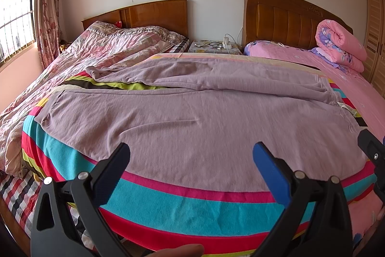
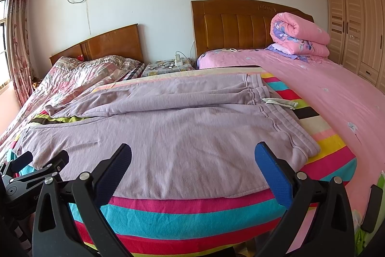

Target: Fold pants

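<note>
**Jaws wide, nothing folded yet**

Both your left gripper [image 1: 191,155] and right gripper [image 2: 192,155] gape empty; the pants [image 1: 192,117] lie spread just ahead of them on the striped blanket [image 1: 192,206]; every fold remains to do.

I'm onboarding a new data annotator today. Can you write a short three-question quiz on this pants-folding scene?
1. True or false: the left gripper is shut on the pants.
2. What lies directly under the pants? A) pink sheet B) striped blanket C) bare mattress
3. Toward which side, in the right wrist view, is the waistband?

Key: 1 false, both it and the right gripper are open and empty; 2 B; 3 the right.
</note>
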A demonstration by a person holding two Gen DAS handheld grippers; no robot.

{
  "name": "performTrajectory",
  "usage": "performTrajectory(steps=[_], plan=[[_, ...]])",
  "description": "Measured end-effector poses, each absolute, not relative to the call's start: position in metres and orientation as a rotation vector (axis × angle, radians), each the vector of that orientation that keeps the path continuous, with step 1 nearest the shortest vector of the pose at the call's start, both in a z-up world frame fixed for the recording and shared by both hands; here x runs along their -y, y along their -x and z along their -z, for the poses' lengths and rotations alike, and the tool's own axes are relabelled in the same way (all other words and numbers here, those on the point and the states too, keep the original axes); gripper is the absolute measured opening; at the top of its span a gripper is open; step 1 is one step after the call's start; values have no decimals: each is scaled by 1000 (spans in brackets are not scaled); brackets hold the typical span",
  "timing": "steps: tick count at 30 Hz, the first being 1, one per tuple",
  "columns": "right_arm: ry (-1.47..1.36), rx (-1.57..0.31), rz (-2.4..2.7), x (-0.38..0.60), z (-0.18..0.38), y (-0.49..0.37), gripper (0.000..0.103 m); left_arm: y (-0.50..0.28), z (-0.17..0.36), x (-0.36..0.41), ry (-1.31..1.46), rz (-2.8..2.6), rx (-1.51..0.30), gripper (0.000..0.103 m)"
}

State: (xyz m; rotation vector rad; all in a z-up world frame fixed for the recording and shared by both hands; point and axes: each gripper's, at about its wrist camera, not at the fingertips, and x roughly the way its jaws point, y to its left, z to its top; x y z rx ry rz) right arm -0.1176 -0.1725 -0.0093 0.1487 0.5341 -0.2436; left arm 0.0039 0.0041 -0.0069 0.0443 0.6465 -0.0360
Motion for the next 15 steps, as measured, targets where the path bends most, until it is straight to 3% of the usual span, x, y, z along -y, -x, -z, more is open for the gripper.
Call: performTrajectory(steps=[15], plan=[[-181, -572, 240, 190, 15, 100, 99, -20, 13, -3, -60, 22, -676, 102]])
